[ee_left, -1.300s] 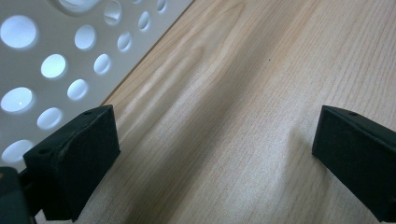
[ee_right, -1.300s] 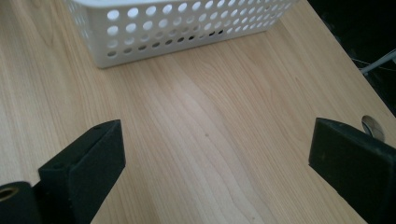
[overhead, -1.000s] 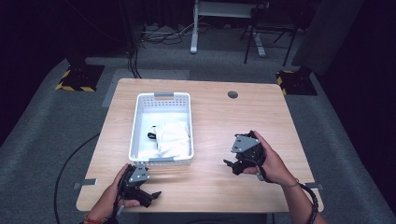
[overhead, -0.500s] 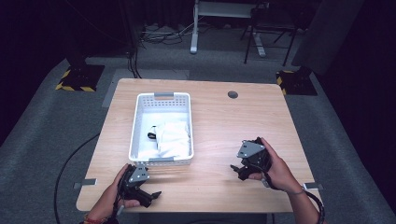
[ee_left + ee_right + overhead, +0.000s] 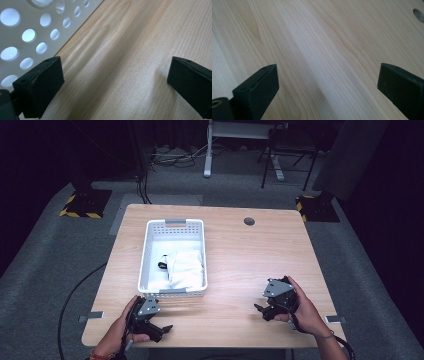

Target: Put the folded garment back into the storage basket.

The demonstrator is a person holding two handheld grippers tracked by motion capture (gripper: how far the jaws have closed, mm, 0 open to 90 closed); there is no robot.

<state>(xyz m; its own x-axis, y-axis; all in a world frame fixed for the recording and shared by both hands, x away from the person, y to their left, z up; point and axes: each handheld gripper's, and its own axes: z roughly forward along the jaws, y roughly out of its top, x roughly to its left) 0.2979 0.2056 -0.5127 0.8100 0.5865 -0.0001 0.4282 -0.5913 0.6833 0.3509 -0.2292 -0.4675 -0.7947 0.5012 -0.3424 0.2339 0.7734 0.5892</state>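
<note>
1. Left gripper [image 5: 161, 330]: held low at the near-left edge of the light wood-grain surface [image 5: 240, 255], just in front of the near short wall of the white perforated plastic basket [image 5: 172, 292]. Jaws stand wide apart w/ nothing between them; the left gripper view shows bare wood in the gap and the basket's holed wall just beside the left jaw. Whether the jaw touches the wall cannot be told.

2. Right gripper [image 5: 260, 310]: at the near-right part of the surface, well apart from the basket, jaws pointing toward the left side. Jaws spread wide, empty; the right gripper view shows plain wood grain between them. Grey three-cornered plate sits on top of the unit.

3. Basket: rectangular, long axis running away from the person, on the left half of the surface. Contents: crumpled white cloth [image 5: 186, 267] in the near-right portion, w/ a small black item [image 5: 162, 265] touching its left edge; item too small to identify.

4. Round cable hole [image 5: 249, 221]: far-centre of the surface, right of the basket's far end.

5. Each gripper is held by one hand; forearms enter from the bottom edge of the high view.
</note>
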